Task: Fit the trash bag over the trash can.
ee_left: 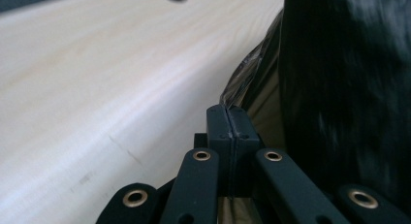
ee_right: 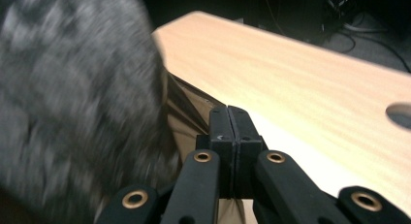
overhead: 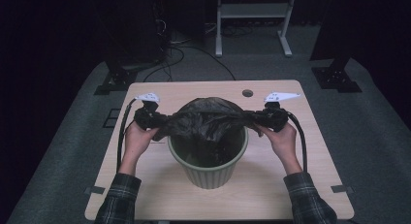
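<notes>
This looks like a lab or test room set up for recording, not a home. A single pale wooden table (overhead: 160,195) with a cable hole (overhead: 247,93) stands alone on grey carpet (overhead: 72,151), its surroundings kept dark. Black stand feet (overhead: 114,81) sit at either far corner, loose cables (overhead: 179,54) trail over the floor, and a white metal frame (overhead: 252,20) stands behind.
</notes>
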Available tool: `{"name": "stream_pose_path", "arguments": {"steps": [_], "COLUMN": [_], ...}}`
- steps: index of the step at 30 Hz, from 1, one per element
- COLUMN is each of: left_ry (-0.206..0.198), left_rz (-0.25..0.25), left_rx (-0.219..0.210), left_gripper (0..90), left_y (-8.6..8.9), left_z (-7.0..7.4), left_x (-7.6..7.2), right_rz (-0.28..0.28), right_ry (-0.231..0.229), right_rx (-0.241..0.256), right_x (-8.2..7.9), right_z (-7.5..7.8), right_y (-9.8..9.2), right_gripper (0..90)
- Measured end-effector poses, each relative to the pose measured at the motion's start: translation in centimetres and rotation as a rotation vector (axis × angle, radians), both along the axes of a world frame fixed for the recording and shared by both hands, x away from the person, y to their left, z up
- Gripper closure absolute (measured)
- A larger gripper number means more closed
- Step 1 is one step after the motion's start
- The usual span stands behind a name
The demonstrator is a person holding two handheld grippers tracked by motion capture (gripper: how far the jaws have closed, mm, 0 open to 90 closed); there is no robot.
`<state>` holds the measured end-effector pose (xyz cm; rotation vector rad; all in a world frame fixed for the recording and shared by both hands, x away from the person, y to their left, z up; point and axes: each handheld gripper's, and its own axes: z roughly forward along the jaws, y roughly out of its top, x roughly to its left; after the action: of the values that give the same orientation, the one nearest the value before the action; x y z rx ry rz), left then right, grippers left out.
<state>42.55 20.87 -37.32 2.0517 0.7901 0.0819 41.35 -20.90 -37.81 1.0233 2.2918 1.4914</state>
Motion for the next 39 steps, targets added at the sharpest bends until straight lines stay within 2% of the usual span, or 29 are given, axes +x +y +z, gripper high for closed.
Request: {"name": "stream_pose_path", "arguments": {"steps": [4, 10, 14, 16, 20, 21, 23, 25, 27, 32, 36, 39], "left_ry": [0.028, 0.064, 0.047, 0.041, 0.026, 0.022, 0.016, 0.015, 0.017, 0.011, 0.003, -0.001], "left_rz": [-0.004, -0.003, -0.001, -0.001, -0.005, -0.006, -0.008, -0.008, -0.01, -0.017, -0.017, -0.02], "left_rx": [-0.008, 0.009, 0.011, 0.005, 0.005, 0.003, -0.004, -0.006, -0.007, -0.008, -0.011, -0.014], "left_gripper": [89.7, 89.8, 89.8, 89.8, 89.8, 89.7, 89.8, 89.8, 89.8, 89.8, 89.8, 89.8], "left_y": [0.4, 1.1, 1.3, 1.4, 1.3, 1.3, 1.3, 1.2, 1.2, 1.1, 1.1, 1.1], "left_z": [-1.3, -3.1, -3.0, -2.6, -1.9, -1.9, -1.8, -1.8, -1.8, -1.5, -1.1, -0.9], "left_x": [-0.4, -1.1, -1.4, -1.4, -1.4, -1.4, -1.5, -1.5, -1.5, -1.6, -1.7, -1.7], "right_rz": [-0.003, -0.018, -0.033, -0.052, -0.075, -0.066, -0.043, 0.004, 0.043, 0.124, 0.143, 0.138], "right_ry": [0.025, 0.063, 0.072, 0.036, -0.07, -0.094, -0.122, -0.143, -0.164, -0.162, -0.141, -0.132], "right_rx": [0.01, 0.008, 0.019, 0.056, 0.119, 0.138, 0.157, 0.169, 0.14, 0.087, 0.04, 0.031], "right_x": [-0.5, -0.9, -1.1, -1.3, -1.8, -1.9, -2.1, -2.1, -2.0, -1.0, -0.2, 0.1], "right_z": [-1.6, -3.6, -4.1, -3.0, 1.0, 2.4, 4.1, 5.5, 6.6, 7.4, 7.2, 6.9], "right_y": [-0.4, -1.1, -1.7, -2.2, -3.2, -3.2, -2.9, -1.9, -0.2, 3.9, 6.1, 6.6], "right_gripper": [88.3, 89.7, 87.8, 83.9, 79.2, 76.3, 72.3, 67.2, 63.0, 58.2, 57.8, 75.5]}}
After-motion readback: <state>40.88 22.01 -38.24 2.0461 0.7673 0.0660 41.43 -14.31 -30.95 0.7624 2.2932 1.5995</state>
